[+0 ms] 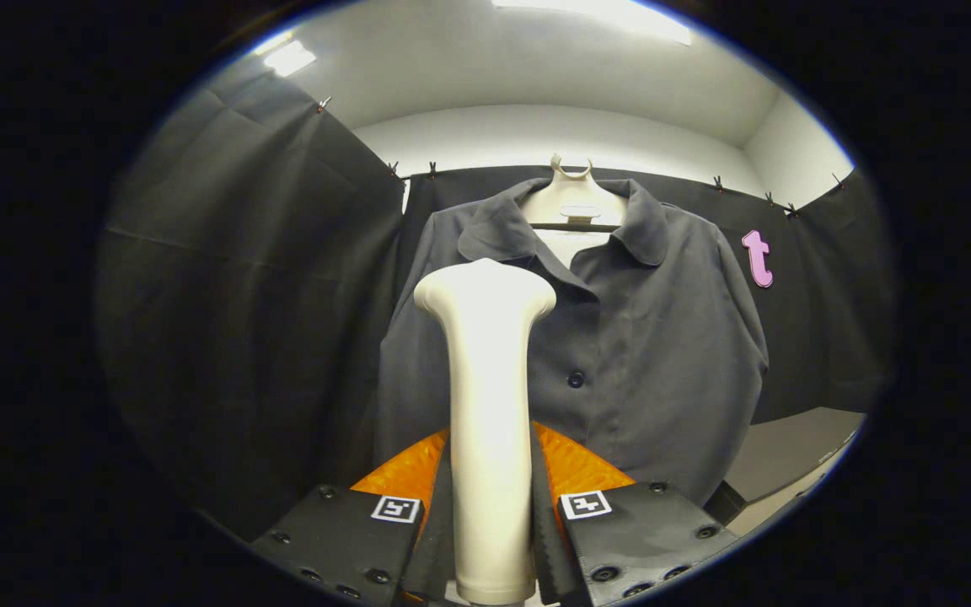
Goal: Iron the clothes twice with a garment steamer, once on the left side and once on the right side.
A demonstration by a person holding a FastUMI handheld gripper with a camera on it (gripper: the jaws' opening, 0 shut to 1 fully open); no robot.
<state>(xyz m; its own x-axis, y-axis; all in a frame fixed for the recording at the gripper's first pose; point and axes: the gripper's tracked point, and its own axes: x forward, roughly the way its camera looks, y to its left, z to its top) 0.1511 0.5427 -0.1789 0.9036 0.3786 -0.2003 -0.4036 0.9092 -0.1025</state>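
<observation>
A white garment steamer [487, 405] stands upright between my two fingers, its handle pressed by both pads and its wide head at the top. My gripper [490, 506] is shut on it. Beyond the steamer hangs a dark grey buttoned shirt [646, 337] on a white hanger [571, 198] against the black cloth wall. The steamer head sits in front of the shirt's left half, at chest height just below the collar. Whether the head touches the fabric cannot be told.
Black cloth walls [241, 278] close in on the left and behind the shirt. A grey tabletop edge [789, 459] shows low on the right, beside the shirt's hem.
</observation>
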